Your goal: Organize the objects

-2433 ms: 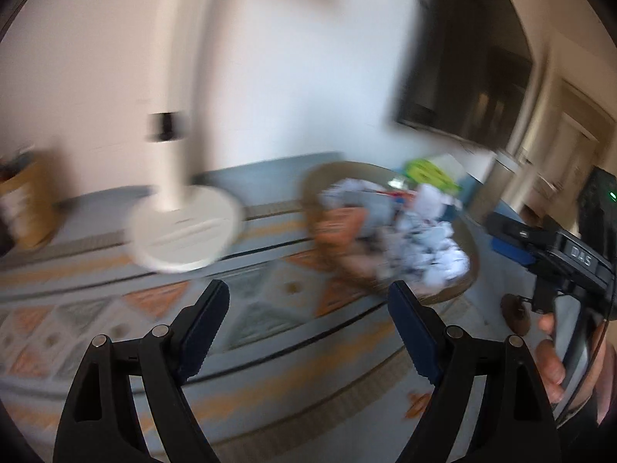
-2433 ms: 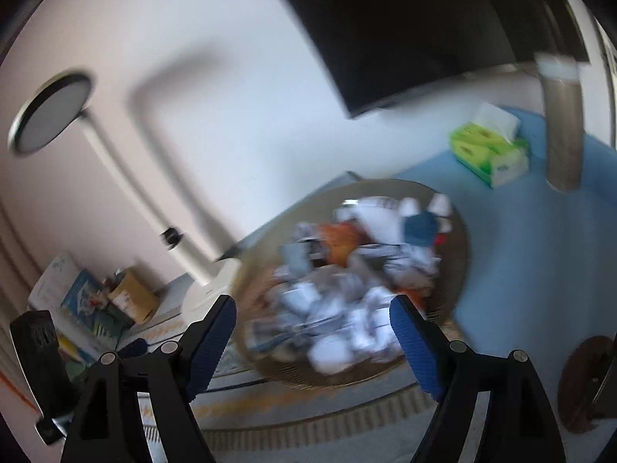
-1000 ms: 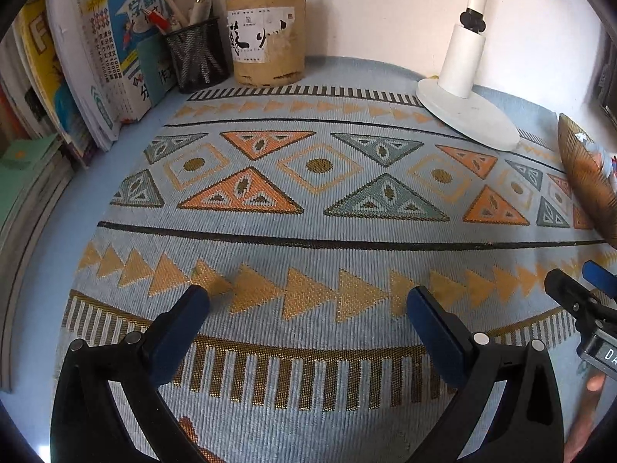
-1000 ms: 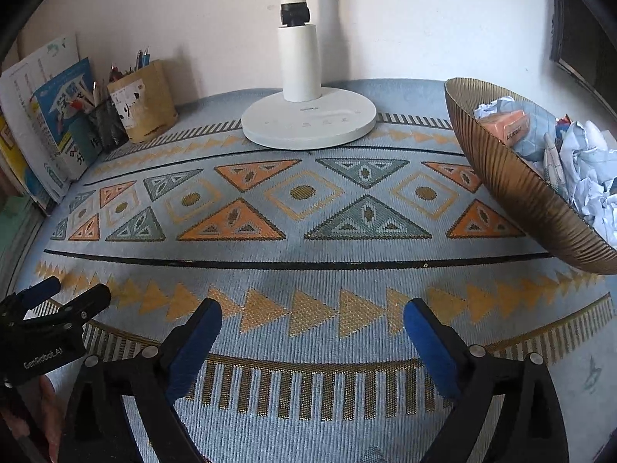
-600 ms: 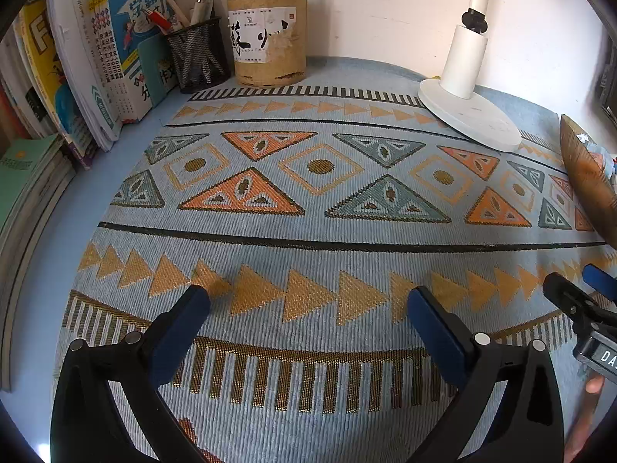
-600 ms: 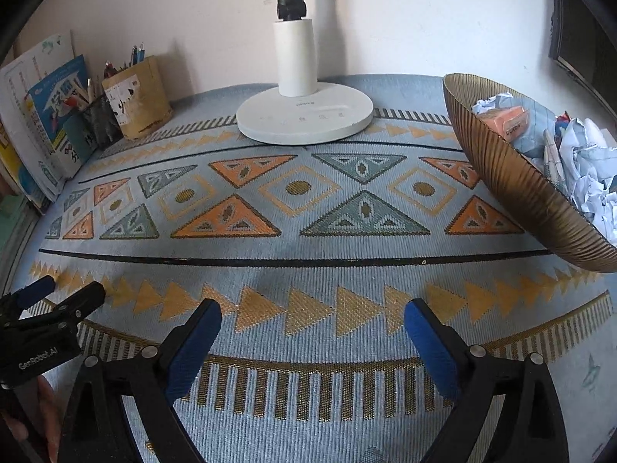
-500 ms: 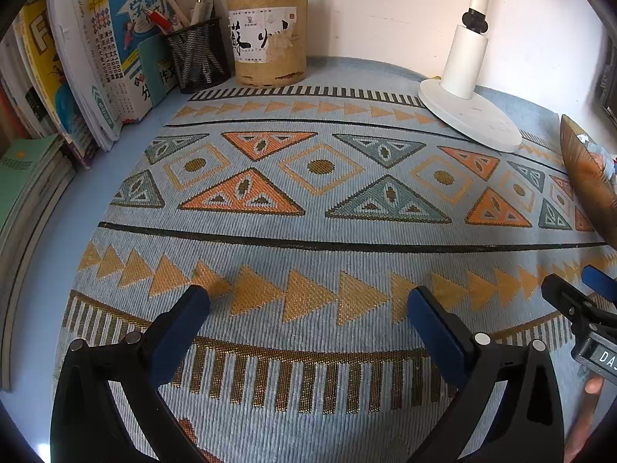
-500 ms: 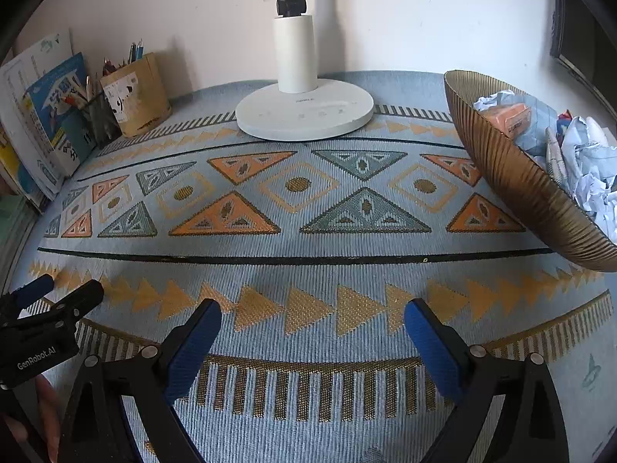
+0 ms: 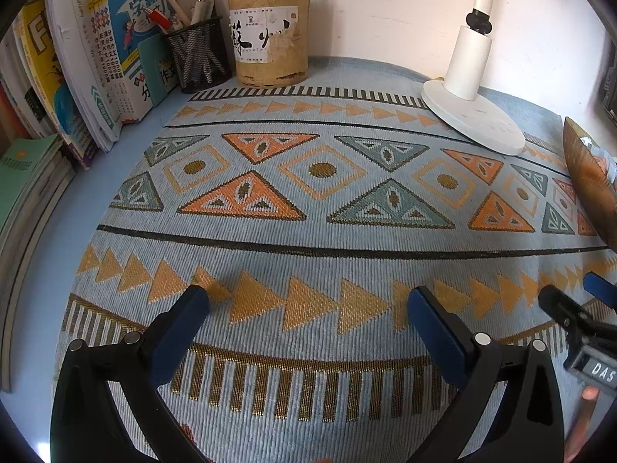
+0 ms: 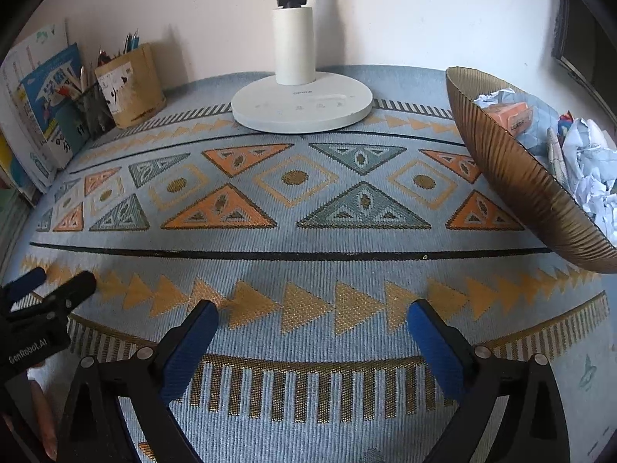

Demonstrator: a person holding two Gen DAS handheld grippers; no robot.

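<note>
Both the left tool (image 9: 308, 305) and the right tool (image 10: 310, 318) are hovering empty; right jaws are opening wide. Reaching rightward is risking tipping the ribbed bronze bowl (image 10: 513, 169) of crumpled paper.

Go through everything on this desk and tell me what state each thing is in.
left hand-held gripper: open, empty
right hand-held gripper: jaws opening, nothing between them
bowl: holds crumpled paper and an orange pack
bamboo pen holder: upright, holding pens
mesh pen cup: upright, holding pens
lamp base: standing on the mat
</note>
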